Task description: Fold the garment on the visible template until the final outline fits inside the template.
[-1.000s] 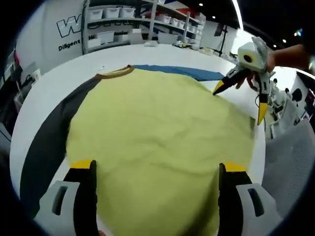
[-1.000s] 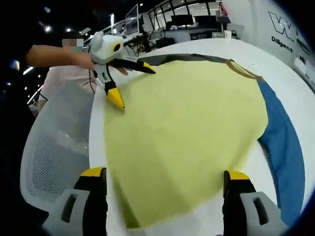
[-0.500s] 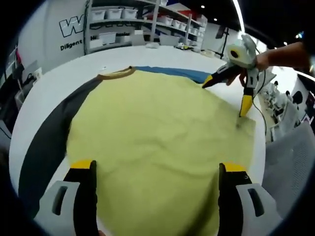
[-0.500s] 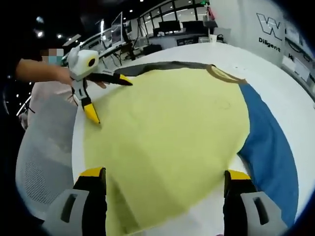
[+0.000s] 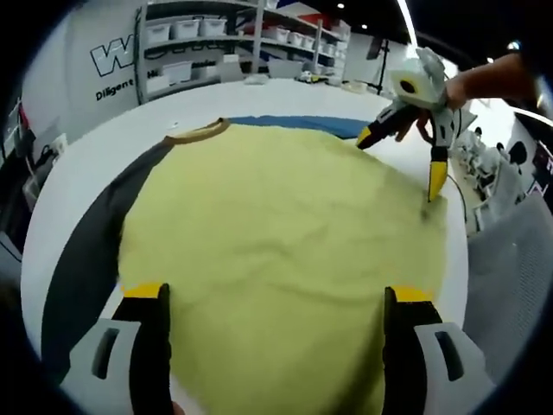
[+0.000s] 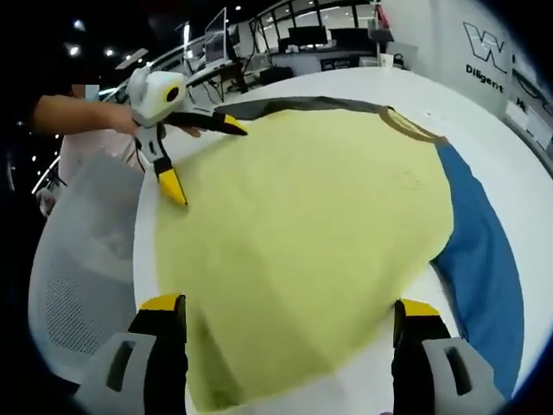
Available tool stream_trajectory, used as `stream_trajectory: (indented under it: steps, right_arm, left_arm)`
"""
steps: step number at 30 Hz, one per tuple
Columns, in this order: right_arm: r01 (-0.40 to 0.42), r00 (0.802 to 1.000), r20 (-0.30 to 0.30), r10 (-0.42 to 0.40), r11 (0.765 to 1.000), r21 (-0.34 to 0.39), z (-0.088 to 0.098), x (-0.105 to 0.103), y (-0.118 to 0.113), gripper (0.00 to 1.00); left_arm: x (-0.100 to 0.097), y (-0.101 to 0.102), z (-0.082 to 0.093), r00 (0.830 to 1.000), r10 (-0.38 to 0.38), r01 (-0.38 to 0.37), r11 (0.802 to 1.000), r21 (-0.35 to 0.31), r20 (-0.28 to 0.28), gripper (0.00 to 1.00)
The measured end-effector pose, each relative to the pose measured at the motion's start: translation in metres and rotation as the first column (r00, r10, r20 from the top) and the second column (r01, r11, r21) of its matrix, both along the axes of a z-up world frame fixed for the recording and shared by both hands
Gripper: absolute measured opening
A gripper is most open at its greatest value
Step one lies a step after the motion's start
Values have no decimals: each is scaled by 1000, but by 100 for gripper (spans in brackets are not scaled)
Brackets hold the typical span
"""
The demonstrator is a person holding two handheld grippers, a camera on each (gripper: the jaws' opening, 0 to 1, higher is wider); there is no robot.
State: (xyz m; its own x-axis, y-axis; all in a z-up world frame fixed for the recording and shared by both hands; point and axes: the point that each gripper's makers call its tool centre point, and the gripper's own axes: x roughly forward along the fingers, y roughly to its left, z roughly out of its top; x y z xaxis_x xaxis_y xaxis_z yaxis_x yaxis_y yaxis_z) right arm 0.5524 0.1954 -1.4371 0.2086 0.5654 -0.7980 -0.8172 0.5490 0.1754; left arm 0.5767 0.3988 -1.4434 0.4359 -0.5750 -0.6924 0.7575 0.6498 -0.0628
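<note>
Jaws: both grippers stand wide open, holding nothing; each pair of black, yellow-tipped jaws is spread apart over the cloth.
Left gripper (image 5: 272, 298): in the left gripper view its jaws rise from the bottom edge above the near part of the yellow body; in the right gripper view (image 6: 203, 151) it shows at the upper left, one yellow tip low beside the garment's edge, the other pointing along the cloth.
Right gripper (image 6: 287, 313): in the right gripper view its jaws frame the near hem; in the left gripper view (image 5: 406, 151) it shows at the upper right, held by a hand (image 5: 454, 86), one tip pointing down at the garment's edge. Whether that tip touches the cloth cannot be told.
Garment (image 5: 276, 225): a T-shirt lying spread flat on the table, yellow body, brownish collar (image 5: 199, 131) at the far end, one dark grey sleeve (image 5: 82, 259) and one blue sleeve (image 6: 484, 268).
Table (image 5: 95, 147): white, round-edged, under the whole garment.
Surroundings: a grey mesh chair (image 6: 78, 259) beside the table; shelving with white bins (image 5: 199, 43) behind.
</note>
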Motion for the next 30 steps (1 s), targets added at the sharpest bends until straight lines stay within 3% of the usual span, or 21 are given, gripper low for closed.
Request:
stream_trajectory:
  steps: [5, 9, 20, 30]
  right_arm:
    - [21, 998, 61, -21, 1000, 2, 10, 17, -6, 99]
    - [23, 998, 58, -24, 1000, 15, 7, 23, -1, 98]
    - [-19, 999, 35, 18, 1000, 16, -7, 16, 28, 99]
    - [2, 999, 46, -1, 1000, -25, -9, 9, 9, 99]
  left_arm:
    - [-3, 1, -2, 1000, -22, 22, 1000, 2, -5, 98]
    - [-6, 4, -12, 999, -49, 49, 998, 44, -5, 98]
    - [-6, 8, -8, 999, -31, 32, 999, 35, -15, 98]
    - [-5, 7, -8, 1000, -30, 30, 999, 26, -8, 99]
